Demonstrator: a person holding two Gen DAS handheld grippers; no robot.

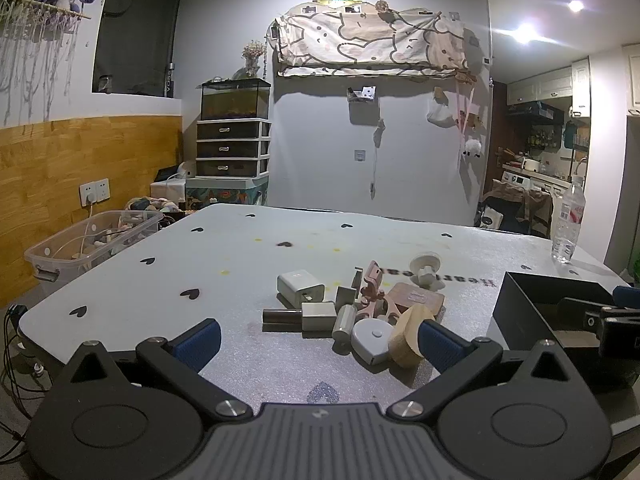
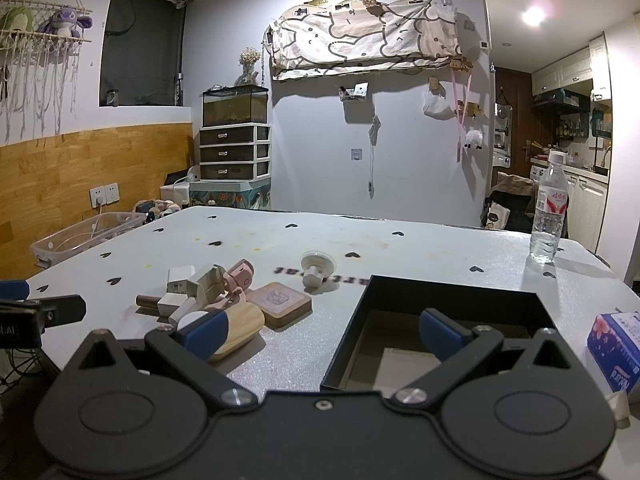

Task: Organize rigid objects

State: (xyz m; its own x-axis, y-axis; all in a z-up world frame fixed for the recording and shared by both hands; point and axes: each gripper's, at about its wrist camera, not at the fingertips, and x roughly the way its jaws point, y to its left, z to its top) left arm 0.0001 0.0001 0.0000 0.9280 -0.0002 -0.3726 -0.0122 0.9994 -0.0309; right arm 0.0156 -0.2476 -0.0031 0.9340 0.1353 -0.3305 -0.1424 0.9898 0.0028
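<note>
A pile of small rigid objects lies on the white table (image 1: 224, 256): a white charger (image 1: 300, 287), a dark tube (image 1: 281, 316), a metal cylinder (image 1: 345, 322), a white tape measure (image 1: 372, 338), a round wooden block (image 1: 408, 334), a pink clip (image 1: 374, 288), a square wooden coaster (image 1: 416, 298) and a white suction knob (image 1: 426, 270). An open black box (image 2: 448, 292) stands right of the pile. My left gripper (image 1: 318, 344) is open, low before the pile. My right gripper (image 2: 320, 334) is open, over the box's near left corner; its left finger is beside the wooden block (image 2: 240, 326).
A water bottle (image 2: 550, 216) stands at the table's far right. A blue tissue pack (image 2: 618, 350) lies right of the box. A clear plastic bin (image 1: 92, 240) sits off the table's left edge. A drawer unit (image 1: 232, 148) stands against the back wall.
</note>
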